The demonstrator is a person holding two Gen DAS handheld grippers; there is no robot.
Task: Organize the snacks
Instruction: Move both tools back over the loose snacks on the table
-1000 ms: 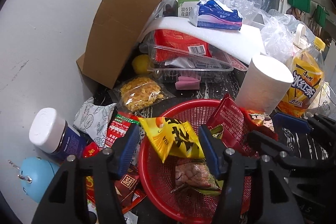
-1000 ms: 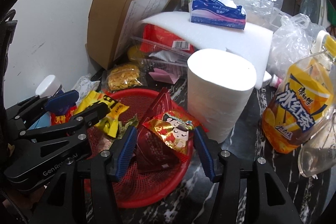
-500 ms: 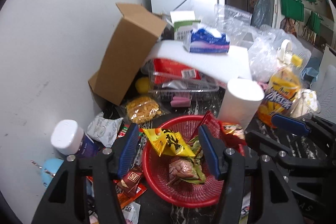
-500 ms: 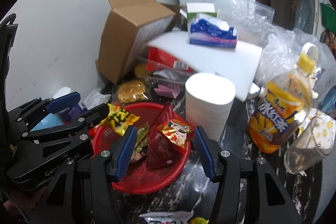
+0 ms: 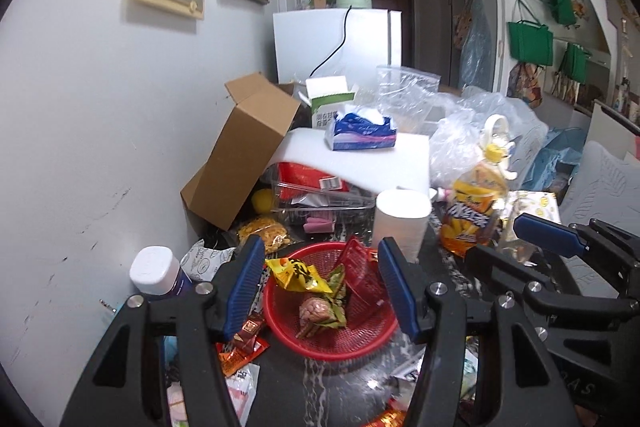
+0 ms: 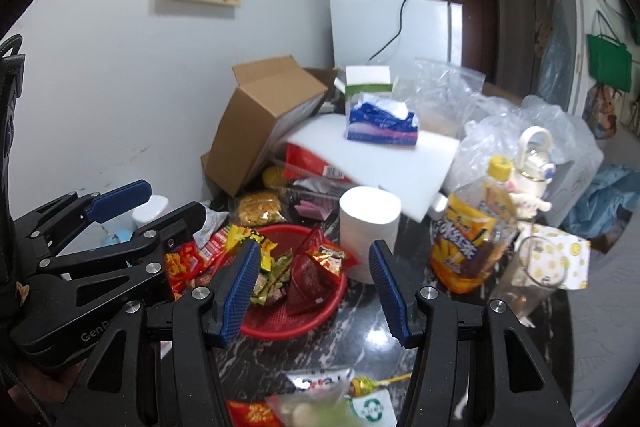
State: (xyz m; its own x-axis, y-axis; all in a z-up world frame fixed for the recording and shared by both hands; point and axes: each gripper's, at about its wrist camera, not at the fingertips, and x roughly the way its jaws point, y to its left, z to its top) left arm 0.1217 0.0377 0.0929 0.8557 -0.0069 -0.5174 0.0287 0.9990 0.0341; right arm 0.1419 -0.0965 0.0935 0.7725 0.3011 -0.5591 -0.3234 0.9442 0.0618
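One red basket sits on the dark marbled worktop ahead of and below both tools, holding at least four snack packets. The left hand-held gripper and right hand-held gripper hang above it, each partly open, gripping and touching nothing. One paper roll stands just beyond.

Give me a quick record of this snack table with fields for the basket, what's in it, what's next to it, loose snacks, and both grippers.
basket: red basket on the dark marble table
contents: yellow packet, dark red packet, green-wrapped snack
beside it: white paper roll, orange drink bottle
loose snacks: red packets left of the basket
left hand-held gripper: open, empty
right hand-held gripper: open, empty
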